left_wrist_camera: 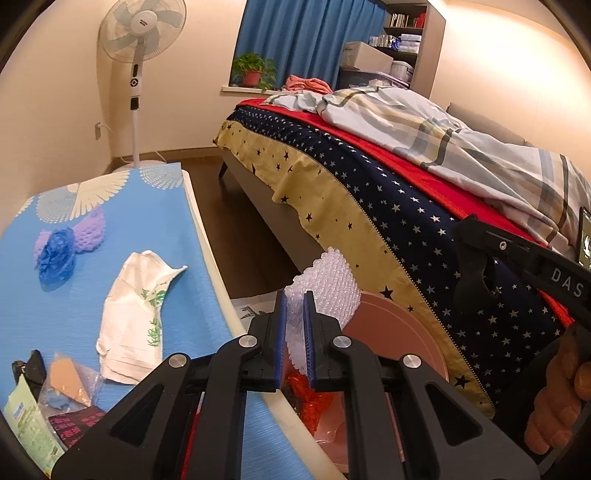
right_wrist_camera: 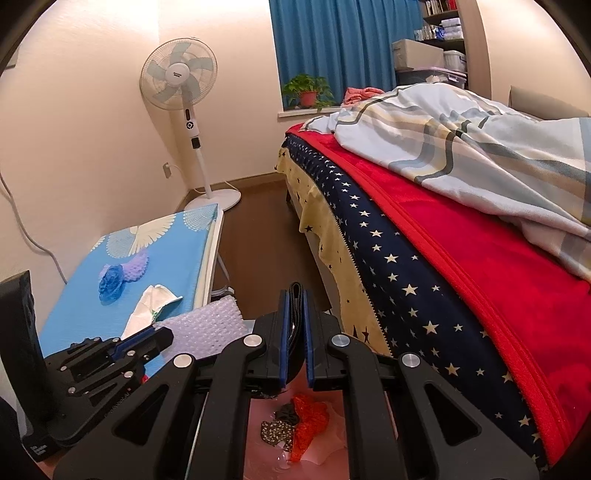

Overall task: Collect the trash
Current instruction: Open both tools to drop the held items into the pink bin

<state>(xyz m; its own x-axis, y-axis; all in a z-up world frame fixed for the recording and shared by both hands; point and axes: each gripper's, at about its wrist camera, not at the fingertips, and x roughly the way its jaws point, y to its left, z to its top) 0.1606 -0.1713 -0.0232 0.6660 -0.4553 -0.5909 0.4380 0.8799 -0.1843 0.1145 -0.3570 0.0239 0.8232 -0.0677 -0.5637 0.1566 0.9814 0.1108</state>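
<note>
My left gripper [left_wrist_camera: 294, 332] is shut on a sheet of clear bubble wrap [left_wrist_camera: 325, 288], which hangs beside the table edge over a pink bin [left_wrist_camera: 399, 332]. In the right wrist view the same gripper [right_wrist_camera: 147, 338] comes in from the left with the bubble wrap [right_wrist_camera: 207, 326]. My right gripper [right_wrist_camera: 295, 325] is shut on a black ribbed band [right_wrist_camera: 295, 314] above the open pink bin [right_wrist_camera: 325, 454]. Red netting [right_wrist_camera: 310, 417] and dark scraps lie inside. On the blue table [left_wrist_camera: 110, 369] lie a white paper bag [left_wrist_camera: 133, 317], a crumpled blue plastic piece [left_wrist_camera: 55, 258], purple foam netting [left_wrist_camera: 90, 230] and several wrappers [left_wrist_camera: 62, 387].
A bed [left_wrist_camera: 388, 206] with star-print and red covers stands close on the right, leaving a narrow strip of floor [right_wrist_camera: 258, 240] beside the table. A standing fan [left_wrist_camera: 142, 33] is in the far corner. A person's hand [left_wrist_camera: 561, 387] grips the right tool.
</note>
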